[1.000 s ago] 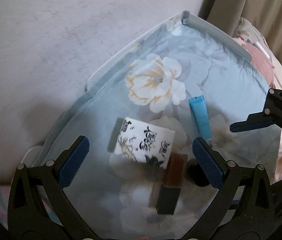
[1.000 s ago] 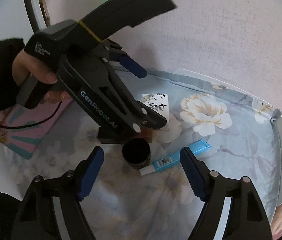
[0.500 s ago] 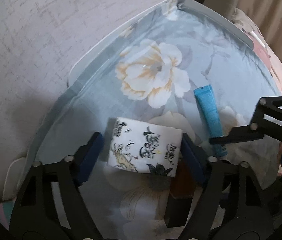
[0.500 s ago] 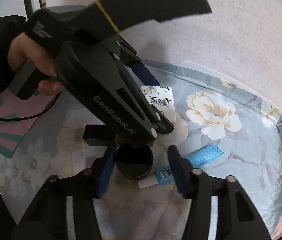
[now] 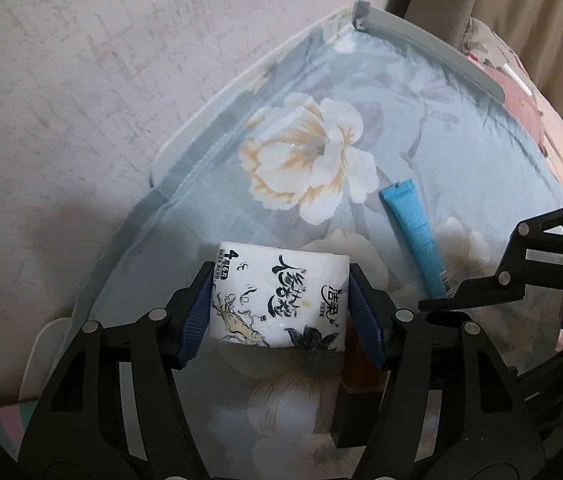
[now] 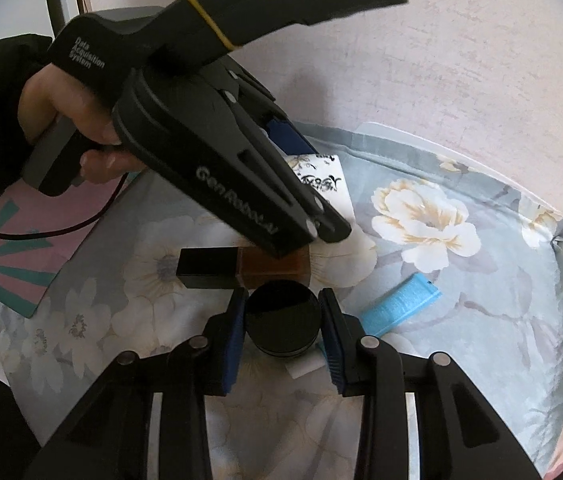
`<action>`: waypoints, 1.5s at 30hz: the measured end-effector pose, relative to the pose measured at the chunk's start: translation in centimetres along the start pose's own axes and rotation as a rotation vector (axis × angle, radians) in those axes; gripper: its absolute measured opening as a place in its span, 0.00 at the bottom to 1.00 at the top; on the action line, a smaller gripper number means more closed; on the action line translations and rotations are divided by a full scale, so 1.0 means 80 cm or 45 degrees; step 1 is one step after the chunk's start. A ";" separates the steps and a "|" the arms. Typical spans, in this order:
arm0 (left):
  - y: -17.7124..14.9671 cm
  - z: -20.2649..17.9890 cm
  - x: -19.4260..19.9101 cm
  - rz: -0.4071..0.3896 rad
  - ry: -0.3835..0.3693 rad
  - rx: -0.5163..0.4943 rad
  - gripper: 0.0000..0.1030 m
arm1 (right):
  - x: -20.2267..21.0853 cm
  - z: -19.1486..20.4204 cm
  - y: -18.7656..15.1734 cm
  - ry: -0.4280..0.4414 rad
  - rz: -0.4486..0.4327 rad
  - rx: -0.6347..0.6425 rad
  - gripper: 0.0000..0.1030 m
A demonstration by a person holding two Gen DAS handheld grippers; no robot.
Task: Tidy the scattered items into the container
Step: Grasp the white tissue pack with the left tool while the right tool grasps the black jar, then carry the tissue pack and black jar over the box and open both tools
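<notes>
Within the last second both of your grippers went from wide open above the items to closed on one apiece. Your left gripper dropped onto the white printed tissue pack, and its blue pads pressed flat against the pack's two short sides; it had a firm hold. Your right gripper narrowed around the squat black round jar, with both blue pads touching its wall or very nearly so. I judged that grasp closed, though less surely than the left.

Both items appeared to rest on the pale blue floral cloth and neither had visibly been lifted. That puts the task at two simultaneous pickups, with carrying not yet begun.

Taking the tissue pack as landmark: the jar sat just beside it on your side, with the brown and black rectangular box lying between them. Your left gripper's body crossed directly above that box. The light blue squeeze tube lay to the right of the pack, apart from it, its white cap end close behind your right gripper's pad. The grey-rimmed edge ran well beyond the pack.

No separate container could be identified in either view. You will need to locate it before moving off.
</notes>
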State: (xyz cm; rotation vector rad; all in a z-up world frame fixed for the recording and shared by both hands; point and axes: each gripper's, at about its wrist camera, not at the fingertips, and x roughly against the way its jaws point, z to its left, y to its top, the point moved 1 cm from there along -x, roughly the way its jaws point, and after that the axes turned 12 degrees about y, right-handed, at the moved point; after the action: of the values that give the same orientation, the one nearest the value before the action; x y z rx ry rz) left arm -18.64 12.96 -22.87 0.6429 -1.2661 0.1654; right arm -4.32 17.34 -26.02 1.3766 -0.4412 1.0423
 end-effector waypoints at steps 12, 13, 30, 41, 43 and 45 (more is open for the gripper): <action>-0.001 0.024 0.075 -0.053 0.044 0.150 0.58 | 0.061 0.001 0.016 0.073 -0.060 -0.034 0.32; -0.003 0.026 0.083 -0.058 0.051 0.164 0.58 | 0.066 0.001 0.018 0.082 -0.064 -0.035 0.32; -0.105 0.083 0.241 -0.115 0.279 0.579 0.58 | 0.121 0.048 0.135 0.158 -0.040 0.144 0.32; -0.223 0.126 0.320 -0.104 0.426 0.919 0.58 | 0.081 0.141 0.228 0.362 0.052 0.299 0.32; -0.244 0.127 0.328 -0.092 0.458 0.979 0.58 | 0.070 0.160 0.240 0.404 0.070 0.319 0.32; -0.262 0.126 0.332 -0.087 0.465 1.039 0.58 | 0.054 0.182 0.251 0.450 0.096 0.331 0.32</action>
State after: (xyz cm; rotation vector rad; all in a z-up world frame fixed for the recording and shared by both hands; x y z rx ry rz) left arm -9.12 -15.50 -4.37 1.2840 -0.7894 0.7313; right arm -13.79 2.58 -7.97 1.3720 -0.0979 1.4124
